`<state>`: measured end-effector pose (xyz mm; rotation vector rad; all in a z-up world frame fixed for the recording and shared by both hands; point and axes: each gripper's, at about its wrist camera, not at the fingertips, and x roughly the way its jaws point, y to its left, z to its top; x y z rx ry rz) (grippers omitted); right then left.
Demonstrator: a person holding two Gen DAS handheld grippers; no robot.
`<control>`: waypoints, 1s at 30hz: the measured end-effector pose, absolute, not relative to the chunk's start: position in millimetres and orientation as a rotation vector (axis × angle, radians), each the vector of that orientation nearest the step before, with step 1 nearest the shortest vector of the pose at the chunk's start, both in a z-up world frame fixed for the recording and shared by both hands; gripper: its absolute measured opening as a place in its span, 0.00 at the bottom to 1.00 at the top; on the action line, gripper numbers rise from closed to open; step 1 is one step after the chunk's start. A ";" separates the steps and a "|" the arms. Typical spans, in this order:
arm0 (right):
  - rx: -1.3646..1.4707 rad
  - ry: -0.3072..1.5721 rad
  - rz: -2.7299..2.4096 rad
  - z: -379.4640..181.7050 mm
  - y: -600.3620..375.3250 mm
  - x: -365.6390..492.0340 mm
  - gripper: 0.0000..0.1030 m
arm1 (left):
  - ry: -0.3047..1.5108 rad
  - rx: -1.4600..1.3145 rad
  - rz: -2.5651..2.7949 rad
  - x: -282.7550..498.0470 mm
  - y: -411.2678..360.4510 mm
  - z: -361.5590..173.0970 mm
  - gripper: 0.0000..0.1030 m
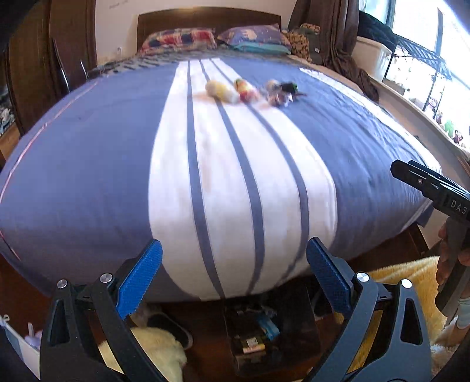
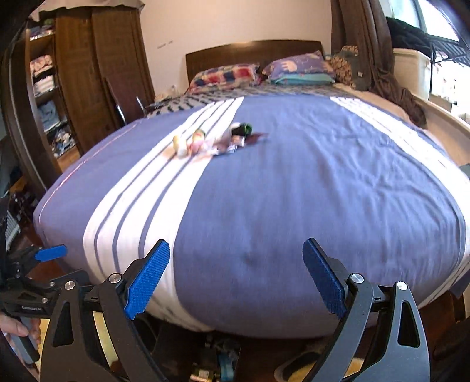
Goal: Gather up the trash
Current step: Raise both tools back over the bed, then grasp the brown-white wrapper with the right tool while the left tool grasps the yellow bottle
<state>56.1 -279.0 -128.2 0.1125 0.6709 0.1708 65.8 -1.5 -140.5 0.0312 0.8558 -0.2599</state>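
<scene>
Jaws of both the left gripper [image 1: 233, 273] and right gripper [image 2: 236, 274] stood wide and empty, tilted down over the foot edge of the bed [image 1: 88, 164], well apart from the trash [image 1: 249, 91] near its middle.

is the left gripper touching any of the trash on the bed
Apart. In the left wrist view the left gripper is open at the foot of the bed, with bare cover between it and the trash far up.

Matt woven cloth bedspread [image 1: 88, 147]; dark polished wood headboard [image 1: 205, 20]; claw pads [image 2: 148, 282] of rough-textured blue plastic.
</scene>
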 end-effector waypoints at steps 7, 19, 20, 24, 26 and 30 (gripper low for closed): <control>0.084 0.648 0.144 -111.8 -279.1 92.4 0.90 | 0.804 0.040 -0.248 105.2 -1.4 -117.2 0.91; 0.047 0.710 0.157 -119.7 -259.5 179.1 0.90 | 0.824 0.042 -0.243 190.2 -9.7 -123.8 0.92; 0.041 0.723 0.157 -122.5 -256.1 185.3 0.90 | 0.830 0.042 -0.241 195.1 -9.9 -126.0 0.92; 0.059 0.769 0.177 -131.2 -245.4 217.5 0.90 | 0.851 0.052 -0.243 217.1 -14.7 -135.5 0.92; 0.055 0.785 0.183 -134.4 -237.9 234.4 0.89 | 0.858 0.059 -0.246 225.8 -16.1 -138.7 0.92; 0.054 0.820 0.181 -140.5 -227.3 265.0 0.80 | 0.865 0.076 -0.250 240.7 -17.0 -143.2 0.92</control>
